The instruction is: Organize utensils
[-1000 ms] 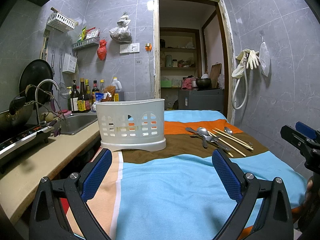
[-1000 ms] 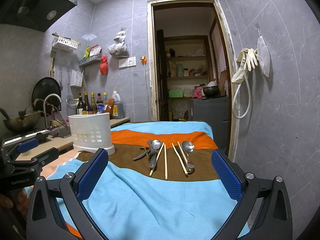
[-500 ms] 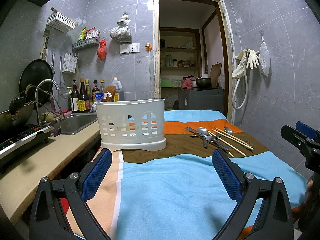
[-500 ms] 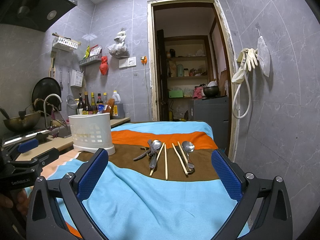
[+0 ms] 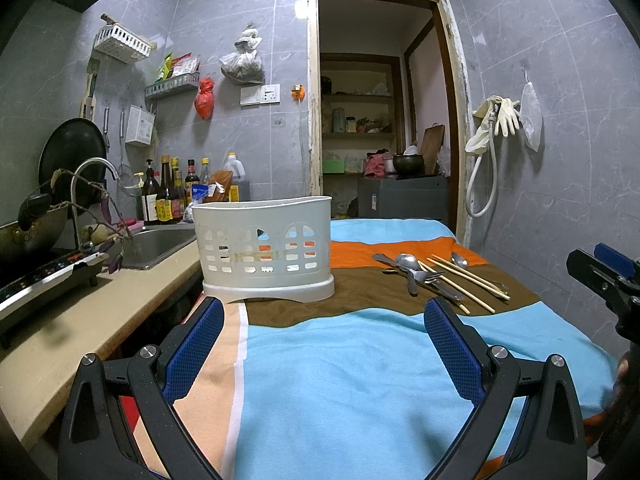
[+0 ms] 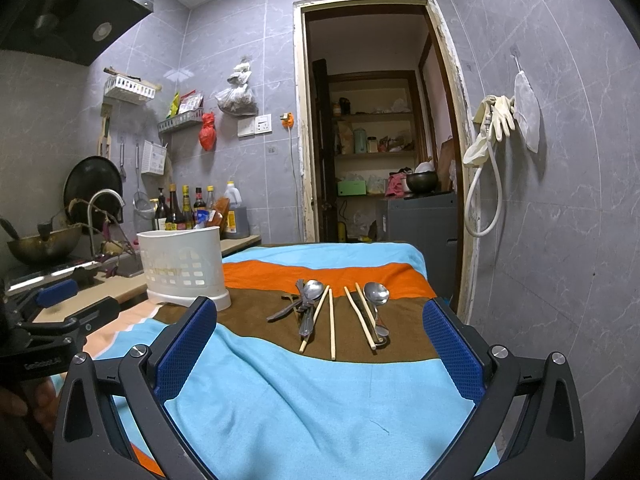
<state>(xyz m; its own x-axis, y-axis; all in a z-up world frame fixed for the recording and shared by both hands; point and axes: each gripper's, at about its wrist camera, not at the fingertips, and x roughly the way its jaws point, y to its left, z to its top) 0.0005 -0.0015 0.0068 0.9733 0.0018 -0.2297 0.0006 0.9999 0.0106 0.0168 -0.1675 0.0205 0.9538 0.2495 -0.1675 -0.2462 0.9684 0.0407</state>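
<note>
A white perforated utensil holder [image 5: 267, 248] [image 6: 185, 267] stands upright on the brown stripe of a striped cloth. To its right lie metal spoons [image 6: 311, 294] [image 5: 407, 262], a second spoon [image 6: 376, 294] and several wooden chopsticks [image 6: 332, 326] [image 5: 466, 286], loose on the brown band. My left gripper [image 5: 320, 324] hovers open over the blue stripe, short of the holder. Over the blue stripe in front of the utensils my right gripper [image 6: 320, 328] is open too, with nothing between its fingers. Each gripper shows at the edge of the other's view.
A beige counter [image 5: 60, 332] with a steel sink [image 5: 156, 242], tap, wok and stove runs along the left. Sauce bottles [image 5: 168, 198] stand behind the holder. An open doorway [image 5: 384, 120] lies beyond the table, and a tiled wall with hanging gloves [image 5: 500, 120] closes the right.
</note>
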